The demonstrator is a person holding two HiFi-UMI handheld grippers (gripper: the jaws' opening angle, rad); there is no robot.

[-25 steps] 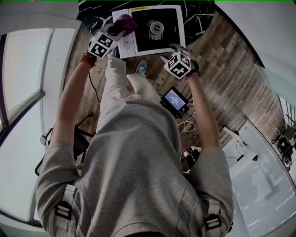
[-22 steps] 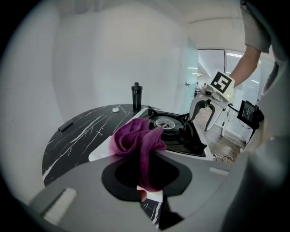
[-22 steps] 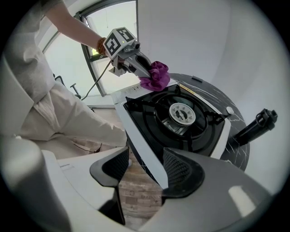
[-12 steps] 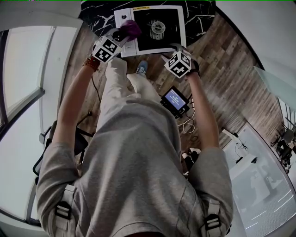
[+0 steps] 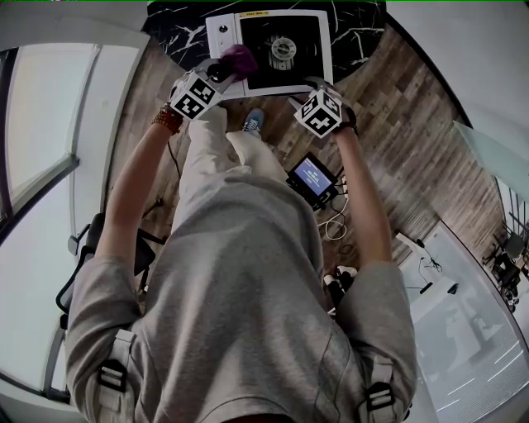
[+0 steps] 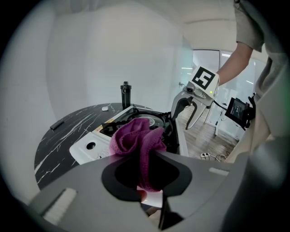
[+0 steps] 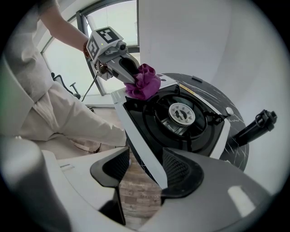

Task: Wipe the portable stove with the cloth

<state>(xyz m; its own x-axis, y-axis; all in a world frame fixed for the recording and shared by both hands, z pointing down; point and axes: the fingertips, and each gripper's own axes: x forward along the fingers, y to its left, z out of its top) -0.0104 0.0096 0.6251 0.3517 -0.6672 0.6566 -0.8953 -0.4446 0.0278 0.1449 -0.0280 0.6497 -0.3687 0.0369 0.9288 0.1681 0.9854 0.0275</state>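
Head view: left claw (image 5: pixel 225 71) pinches purple cloth (image 5: pixel 240 59); right claw (image 5: pixel 308 84), open, closing astride stove (image 5: pixel 221 31).

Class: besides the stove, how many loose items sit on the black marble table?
3: a black bottle behind the stove, a small white object beside it, and a dark bar near the edge of the table. Others may be hidden.

Round black marble-veined table (image 5: pixel 178 21) ahead of the left tool (image 6: pixel 146 159). Wood-plank floor (image 5: pixel 397 124) beneath the right tool (image 5: pixel 309 85). Plain white wall (image 6: pixel 90 54) beyond the table. Tall daylit windows (image 5: pixel 41 116) left of the left tool.
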